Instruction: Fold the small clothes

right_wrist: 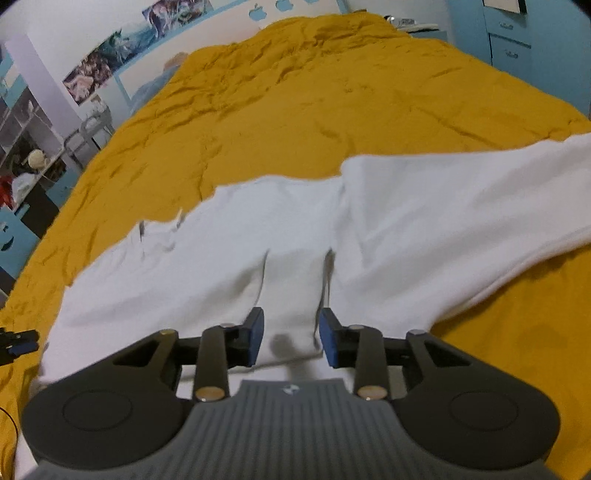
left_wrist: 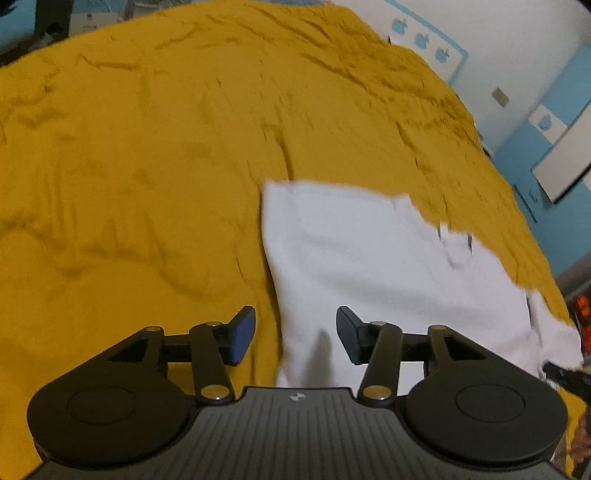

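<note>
Left gripper [left_wrist: 295, 334]: blue-padded fingers [left_wrist: 242, 334] spread wide, nothing between them. They hover over the near left edge of the white cotton garment [left_wrist: 369, 258]; one finger sits above bare bedspread, the other above white cloth.

Right gripper [right_wrist: 291, 336]: fingers [right_wrist: 255, 336] parted to a moderate gap, straddling a raised fold of the same white garment [right_wrist: 295, 229]. Cloth lies between the pads, but contact cannot be made out; frame is motion-blurred.

Garment lies spread flat on the mustard-yellow quilted bedspread [right_wrist: 295, 103], near the front edge of the bed. In the right wrist view one broad panel runs off to the right, overlapping the main body; a small tab or label with dark edging shows at the far left edge. Same tab visible in the left wrist view at the garment's far side.

Bedspread: heavily creased, covers the whole bed.

Room, right wrist view: white wall with blue trim and blue apple-shaped stickers [right_wrist: 257, 13], a strip of animal posters [right_wrist: 110, 55], open white shelving [right_wrist: 22, 140] holding clutter at left, blue drawer cabinet [right_wrist: 509, 40] at far right. Left wrist view: more blue-and-white wall panels [left_wrist: 554, 122].
</note>
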